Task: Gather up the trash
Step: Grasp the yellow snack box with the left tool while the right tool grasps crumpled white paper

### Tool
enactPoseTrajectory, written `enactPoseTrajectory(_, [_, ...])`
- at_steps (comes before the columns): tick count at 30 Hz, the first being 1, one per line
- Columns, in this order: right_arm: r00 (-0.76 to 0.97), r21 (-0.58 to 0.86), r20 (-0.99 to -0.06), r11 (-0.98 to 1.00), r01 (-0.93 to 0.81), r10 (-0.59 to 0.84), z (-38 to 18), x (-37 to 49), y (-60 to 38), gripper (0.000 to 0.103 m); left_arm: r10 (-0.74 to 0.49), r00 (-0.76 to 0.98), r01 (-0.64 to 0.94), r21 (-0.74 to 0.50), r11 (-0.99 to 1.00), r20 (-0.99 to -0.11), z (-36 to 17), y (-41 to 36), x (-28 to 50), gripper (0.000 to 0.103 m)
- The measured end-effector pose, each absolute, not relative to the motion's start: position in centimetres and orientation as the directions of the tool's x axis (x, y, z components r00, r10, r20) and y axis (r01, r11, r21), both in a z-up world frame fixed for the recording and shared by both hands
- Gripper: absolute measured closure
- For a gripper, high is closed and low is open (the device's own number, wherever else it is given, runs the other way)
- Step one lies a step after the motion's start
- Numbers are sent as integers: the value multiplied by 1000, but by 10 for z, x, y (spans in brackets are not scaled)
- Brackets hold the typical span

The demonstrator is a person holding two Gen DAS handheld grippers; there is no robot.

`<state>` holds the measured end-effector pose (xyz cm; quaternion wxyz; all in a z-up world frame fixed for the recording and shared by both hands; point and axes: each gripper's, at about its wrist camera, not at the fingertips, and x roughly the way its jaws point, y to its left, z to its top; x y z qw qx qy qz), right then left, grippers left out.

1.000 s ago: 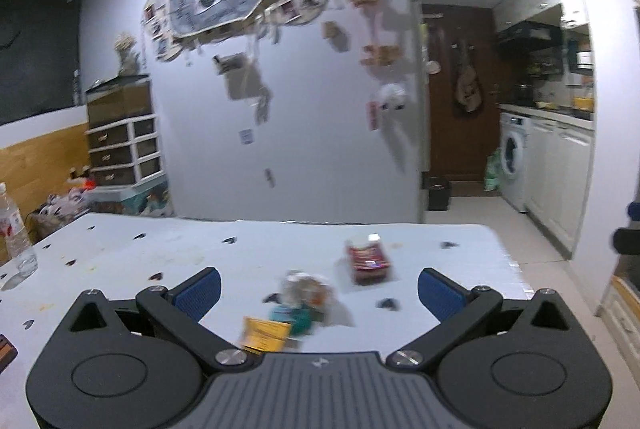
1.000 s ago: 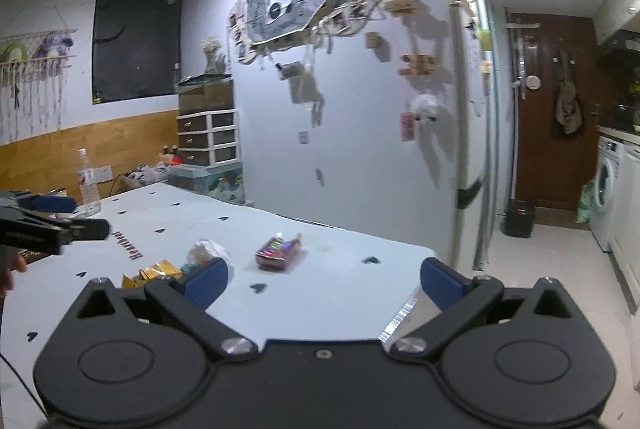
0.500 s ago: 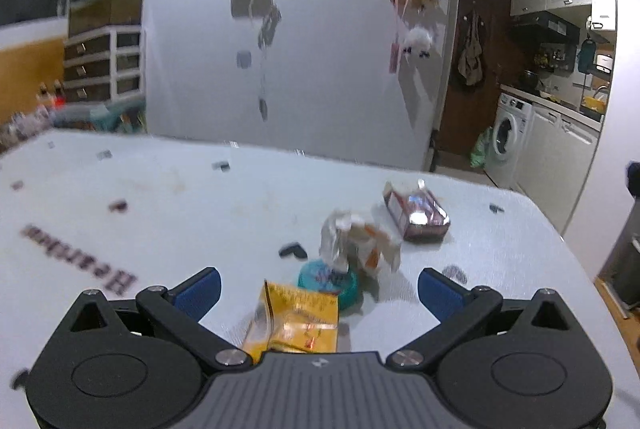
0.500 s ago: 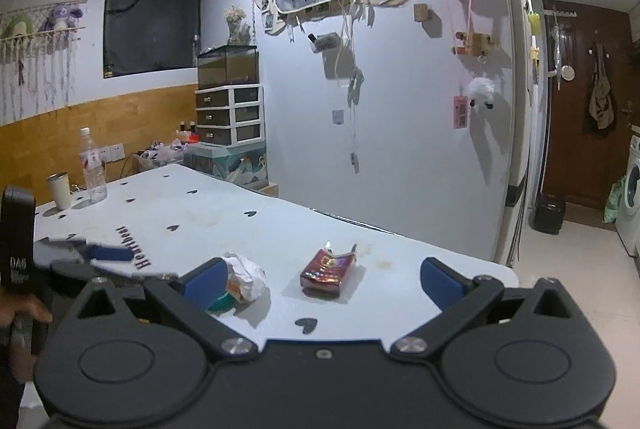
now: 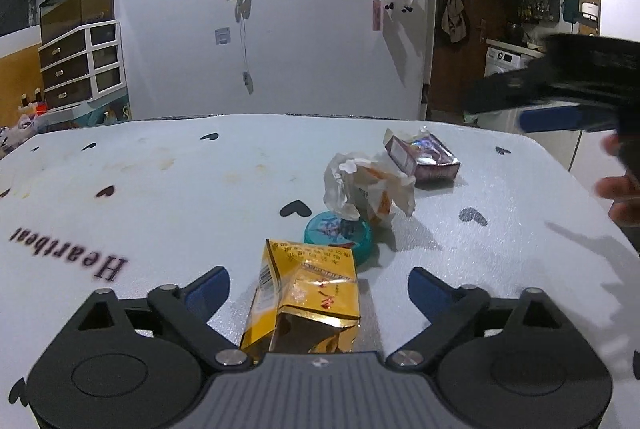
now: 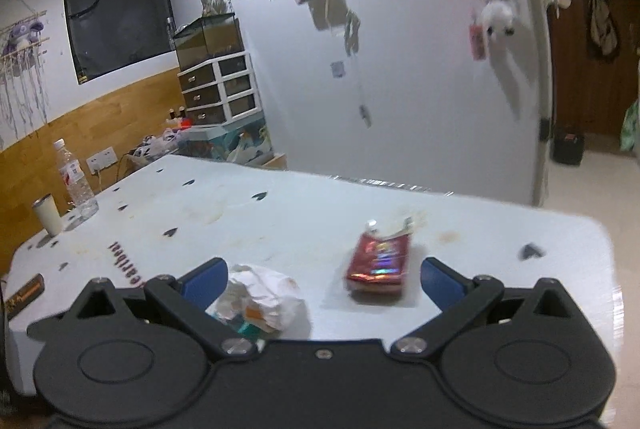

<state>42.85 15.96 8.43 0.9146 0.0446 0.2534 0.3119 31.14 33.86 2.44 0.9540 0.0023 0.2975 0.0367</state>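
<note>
Nothing is collected yet: my left hand-held gripper (image 5: 319, 289) is closing around the yellow packet (image 5: 308, 293), not yet pinching it. My right hand-held gripper (image 6: 322, 279) hangs open over the red pack (image 6: 380, 263) and crumpled wrapper (image 6: 262, 299) at lower centre, all on the table (image 5: 160, 189).

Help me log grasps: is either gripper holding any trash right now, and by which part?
Nothing is held. The left gripper is closing around the yellow packet without touching it. The right gripper is open above the table.
</note>
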Motion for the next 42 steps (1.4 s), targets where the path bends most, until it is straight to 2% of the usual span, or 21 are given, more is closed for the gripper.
enactPoseTrajectory(7, [631, 278, -471, 783, -556, 616, 61, 440, 200, 0, 90, 799, -75, 50, 996, -594, 16, 340, 316, 23])
enactPoseTrajectory(18, [576, 411, -524, 778, -475, 628, 26, 463, 237, 0, 116, 798, -122, 30, 992, -591, 12, 348, 315, 32])
enactPoseTrajectory(19, [573, 416, -528, 779, -470, 627, 24, 462, 240, 2, 115, 798, -126, 23, 992, -591, 12, 350, 315, 34])
enactPoseTrajectory(21, [559, 435, -531, 771, -465, 637, 20, 462, 242, 14, 113, 799, -129, 15, 992, -591, 12, 352, 315, 38])
enactPoseTrajectory(24, [542, 429, -545, 768, -475, 640, 18, 460, 244, 39, 107, 798, -123, 14, 992, -593, 13, 352, 315, 43])
enactPoseTrajectory(28, [544, 404, -553, 775, -487, 631, 20, 456, 238, 58, 103, 803, -121, 10, 993, -587, 13, 352, 313, 45])
enactPoseTrajectory(35, [581, 348, -539, 790, -505, 610, 25, 446, 218, 66, 139, 828, -170, -7, 986, -543, 19, 357, 304, 45])
enactPoseTrajectory(42, [605, 266, -495, 772, -577, 623, 35, 423, 197, 66, 170, 850, -227, -55, 972, -499, 27, 364, 297, 45])
